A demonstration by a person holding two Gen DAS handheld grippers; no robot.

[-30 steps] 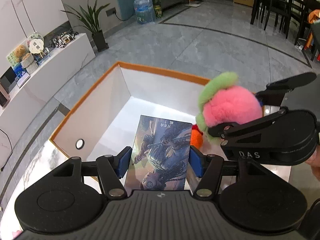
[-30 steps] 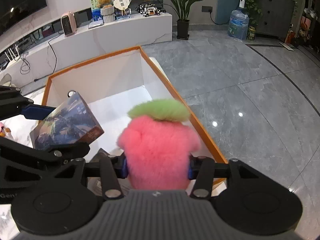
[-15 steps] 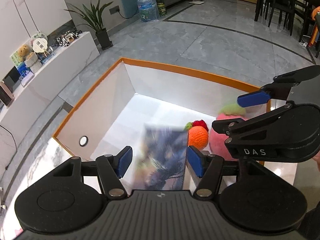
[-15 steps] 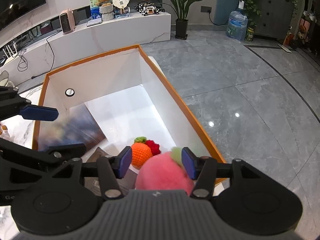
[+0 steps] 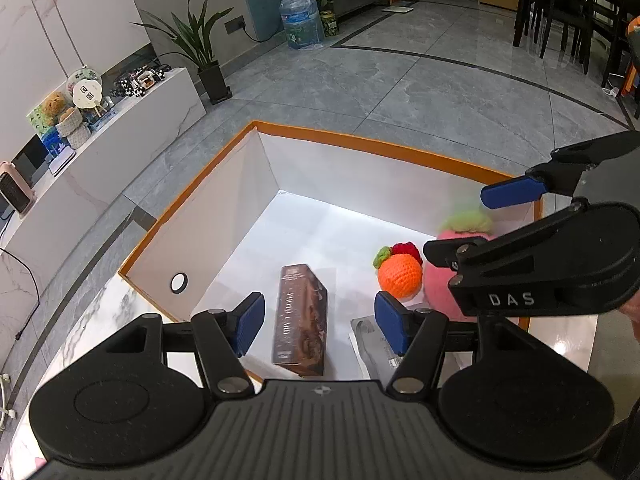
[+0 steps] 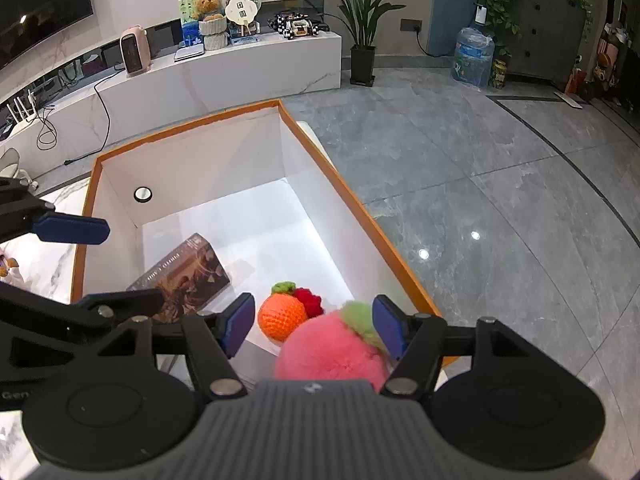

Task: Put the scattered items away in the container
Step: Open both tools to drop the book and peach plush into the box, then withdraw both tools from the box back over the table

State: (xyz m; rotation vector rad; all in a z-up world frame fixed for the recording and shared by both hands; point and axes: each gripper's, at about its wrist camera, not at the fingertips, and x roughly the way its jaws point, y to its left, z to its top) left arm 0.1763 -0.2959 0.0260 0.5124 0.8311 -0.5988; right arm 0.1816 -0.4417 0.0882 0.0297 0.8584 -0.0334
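Hovering above the white cardboard box with the orange rim (image 5: 384, 148), the left gripper (image 5: 318, 320) has its blue-padded jaws spread apart with nothing between them. Below the gap, inside the box, lies the brown boxed book with dark cover art (image 5: 300, 316), resting on its long edge on the white floor near the wall that has a round black grommet hole (image 5: 179, 282). The right gripper (image 6: 314, 326) is likewise spread wide and empty, held over the near right corner of the box. Under it sits the fluffy pink plush peach with a green leafy top (image 6: 332, 354), touching the orange crocheted fruit with a green and red tuft (image 6: 282, 316) just beside it on the box floor. A flat grey packet (image 5: 368, 340) lies against the near wall between the book and the plush. The box stands on a white marble-patterned tabletop (image 5: 92, 320), with grey tiled floor (image 6: 500, 184) beyond.
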